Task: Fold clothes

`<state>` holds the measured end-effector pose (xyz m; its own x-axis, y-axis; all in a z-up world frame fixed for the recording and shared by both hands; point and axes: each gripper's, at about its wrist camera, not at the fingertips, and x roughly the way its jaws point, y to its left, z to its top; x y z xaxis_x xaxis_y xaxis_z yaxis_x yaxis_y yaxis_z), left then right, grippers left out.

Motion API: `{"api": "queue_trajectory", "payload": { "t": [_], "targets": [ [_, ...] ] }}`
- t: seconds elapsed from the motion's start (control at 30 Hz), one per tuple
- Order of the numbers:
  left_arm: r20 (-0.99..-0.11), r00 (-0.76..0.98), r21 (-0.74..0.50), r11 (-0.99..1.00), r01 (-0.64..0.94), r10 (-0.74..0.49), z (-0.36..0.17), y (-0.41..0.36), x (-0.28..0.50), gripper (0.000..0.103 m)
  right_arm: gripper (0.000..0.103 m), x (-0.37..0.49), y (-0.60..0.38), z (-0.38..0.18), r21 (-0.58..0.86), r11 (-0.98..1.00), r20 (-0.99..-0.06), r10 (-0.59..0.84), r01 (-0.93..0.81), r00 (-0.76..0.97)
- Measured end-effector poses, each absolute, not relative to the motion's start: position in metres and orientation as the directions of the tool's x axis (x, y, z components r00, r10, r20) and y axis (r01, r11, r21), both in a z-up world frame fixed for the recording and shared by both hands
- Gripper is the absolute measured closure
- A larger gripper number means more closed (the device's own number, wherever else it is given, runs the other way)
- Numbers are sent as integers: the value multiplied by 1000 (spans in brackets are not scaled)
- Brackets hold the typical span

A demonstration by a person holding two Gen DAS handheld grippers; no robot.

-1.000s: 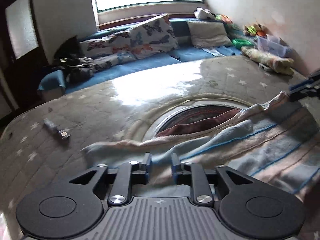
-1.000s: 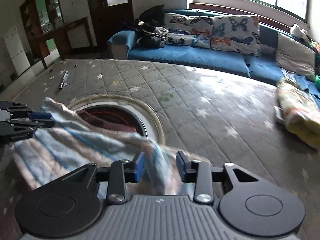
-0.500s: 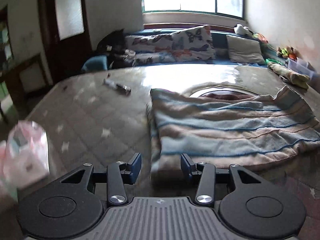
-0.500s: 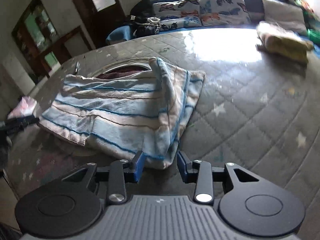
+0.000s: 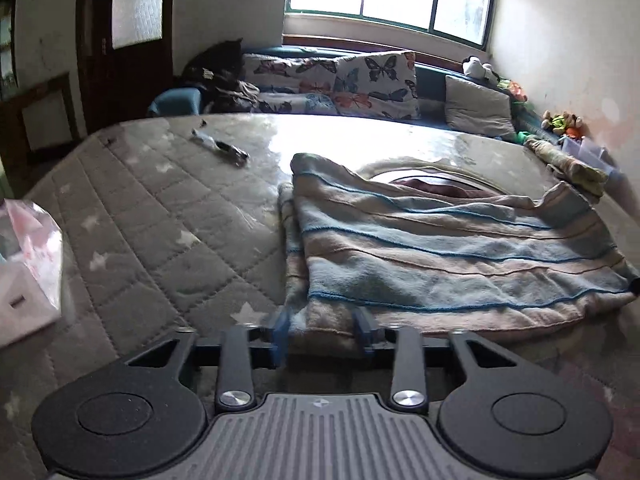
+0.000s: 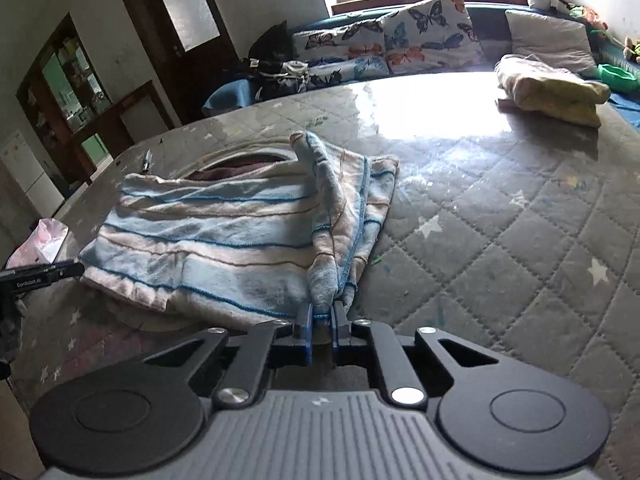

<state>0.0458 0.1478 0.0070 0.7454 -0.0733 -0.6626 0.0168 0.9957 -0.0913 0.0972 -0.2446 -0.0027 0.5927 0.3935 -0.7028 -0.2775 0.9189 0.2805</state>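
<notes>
Striped towel doubled over on the mattress, a gripper at each near corner.

A second ago both grippers held the striped towel [image 5: 440, 248] lifted; now it lies folded in layers on the quilted mattress [image 5: 152, 232], so one fold looks laid. The left gripper [image 5: 322, 330] stands wide open astride the near-left corner, holding nothing. The right gripper [image 6: 321, 326] is nearly closed, pinching a raised ridge at the near-right corner. The towel hides much of a round opening, and how many layers lie beneath is unclear.
</notes>
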Motion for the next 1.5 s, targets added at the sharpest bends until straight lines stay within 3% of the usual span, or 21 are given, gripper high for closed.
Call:
{"api": "queue_trajectory", "payload": {
  "t": [0.07,0.3,0.57,0.83,1.07,1.23,1.5],
  "targets": [
    [-662,745,-99,995,23,-83,9,149,44,92,98,96,-246,3,266,922,-696,385,-281,606],
    [-612,772,-150,984,98,-170,45,150,8,94,99,72,-258,29,211,929,-693,361,-302,624],
    [-712,685,-82,987,139,-155,14,133,-22,94,96,50,-271,2,246,937,-778,343,-248,526],
    [-654,749,-39,994,107,-106,43,141,-19,91,88,61,-267,43,142,950,-708,295,-280,641],
    [-605,778,-74,985,156,-169,56,119,18,91,88,99,-245,35,155,932,-697,338,-327,633],
    [-618,763,-88,981,173,-190,47,100,60,91,88,129,-236,19,171,929,-707,347,-327,616],
    [-696,713,-42,996,77,-84,6,109,119,91,91,169,-233,-8,221,930,-721,358,-292,593]
  ]
}}
